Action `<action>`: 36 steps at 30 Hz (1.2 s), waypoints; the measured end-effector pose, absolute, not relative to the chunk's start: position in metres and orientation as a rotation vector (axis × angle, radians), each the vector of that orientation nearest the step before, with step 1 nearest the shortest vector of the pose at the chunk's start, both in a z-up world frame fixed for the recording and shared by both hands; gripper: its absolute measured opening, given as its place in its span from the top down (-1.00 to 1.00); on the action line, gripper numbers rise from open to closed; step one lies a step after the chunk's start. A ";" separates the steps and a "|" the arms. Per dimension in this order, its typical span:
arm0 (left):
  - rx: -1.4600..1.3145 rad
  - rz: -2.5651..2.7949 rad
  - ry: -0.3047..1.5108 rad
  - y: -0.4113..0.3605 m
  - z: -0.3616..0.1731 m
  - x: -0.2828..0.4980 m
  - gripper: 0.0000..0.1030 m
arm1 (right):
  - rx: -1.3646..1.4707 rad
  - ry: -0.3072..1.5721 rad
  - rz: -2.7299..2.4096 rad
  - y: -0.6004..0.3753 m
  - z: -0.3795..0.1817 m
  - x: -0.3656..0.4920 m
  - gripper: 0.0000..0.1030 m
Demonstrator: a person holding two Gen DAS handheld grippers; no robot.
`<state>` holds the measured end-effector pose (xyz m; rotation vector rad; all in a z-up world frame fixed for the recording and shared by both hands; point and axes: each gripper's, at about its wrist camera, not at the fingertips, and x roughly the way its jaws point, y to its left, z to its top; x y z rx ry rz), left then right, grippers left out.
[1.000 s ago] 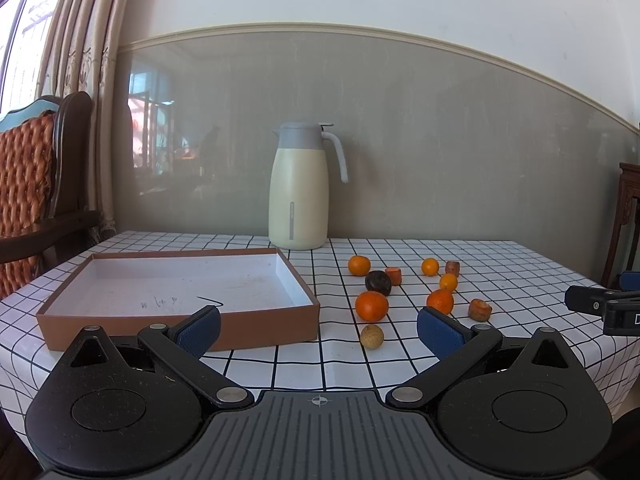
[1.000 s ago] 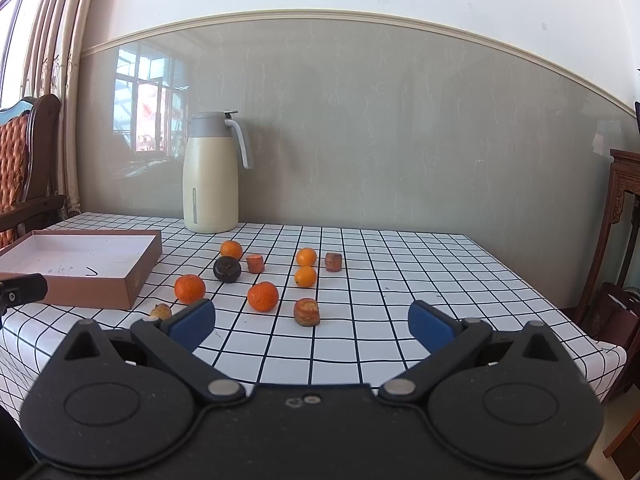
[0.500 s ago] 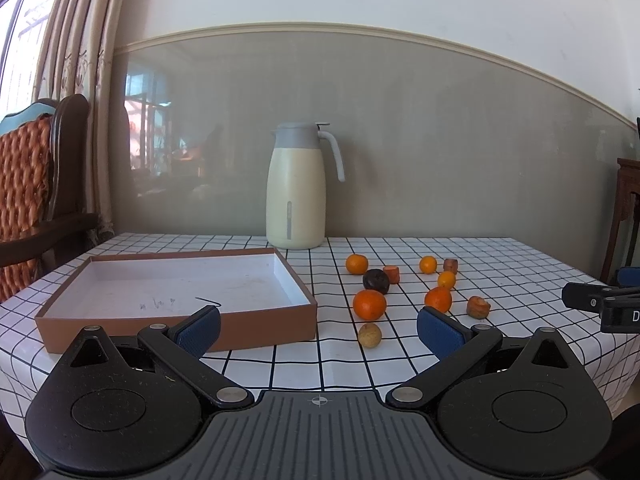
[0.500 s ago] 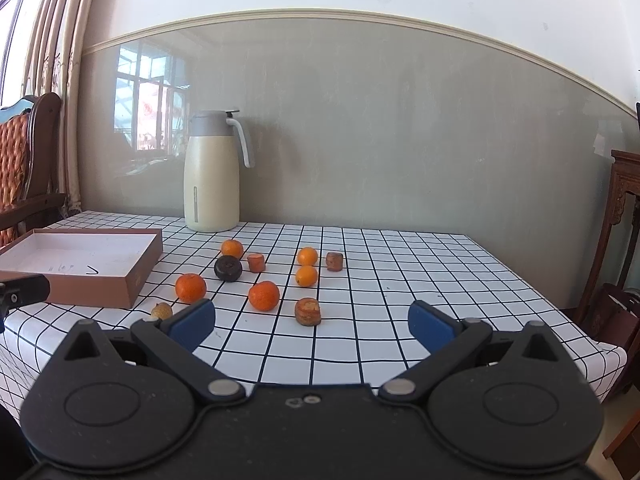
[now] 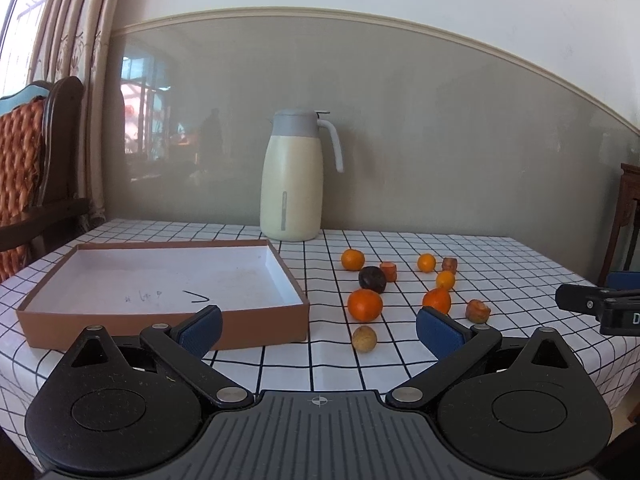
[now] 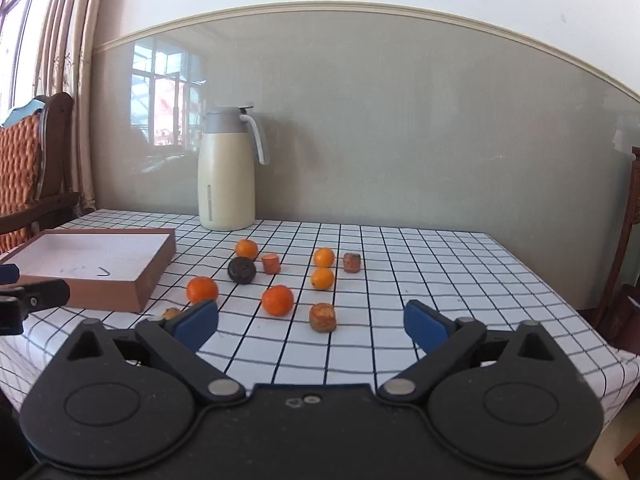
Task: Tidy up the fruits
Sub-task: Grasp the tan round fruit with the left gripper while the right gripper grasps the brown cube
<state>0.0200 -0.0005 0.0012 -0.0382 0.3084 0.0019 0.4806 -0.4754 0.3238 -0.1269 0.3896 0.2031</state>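
Several oranges lie scattered on the checked tablecloth, among them a large orange (image 6: pixel 277 300) and another (image 5: pixel 364 305). A dark round fruit (image 6: pixel 242 270), a brown ridged fruit (image 6: pixel 322 317) and a small tan fruit (image 5: pixel 364 338) lie with them. An empty brown box (image 5: pixel 168 280) with a white floor sits to the left. My left gripper (image 5: pixel 319 326) is open near the table's front edge, nothing between its fingers. My right gripper (image 6: pixel 311 325) hangs over the front edge with its jaws closing on nothing; the brown ridged fruit lies just beyond its tips.
A cream thermos jug (image 5: pixel 291 184) stands at the back of the table against the wall. A wooden chair (image 5: pixel 36 184) with an orange cushion stands at the left. Dark wooden furniture (image 6: pixel 628 288) stands at the right edge.
The right gripper has moved closer to the fruits, and its blue pads have drawn a little nearer each other. The left gripper has hardly moved.
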 end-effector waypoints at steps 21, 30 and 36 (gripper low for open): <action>0.080 -0.063 0.503 -0.052 -0.051 0.127 -0.04 | -0.205 0.534 0.194 -0.461 0.266 0.584 0.18; 0.065 -0.069 0.556 -0.057 -0.061 0.147 0.00 | -0.236 0.590 0.174 -0.453 0.254 0.609 0.31; 0.065 -0.092 0.566 -0.059 -0.062 0.144 0.49 | -0.256 0.621 0.163 -0.450 0.248 0.614 0.61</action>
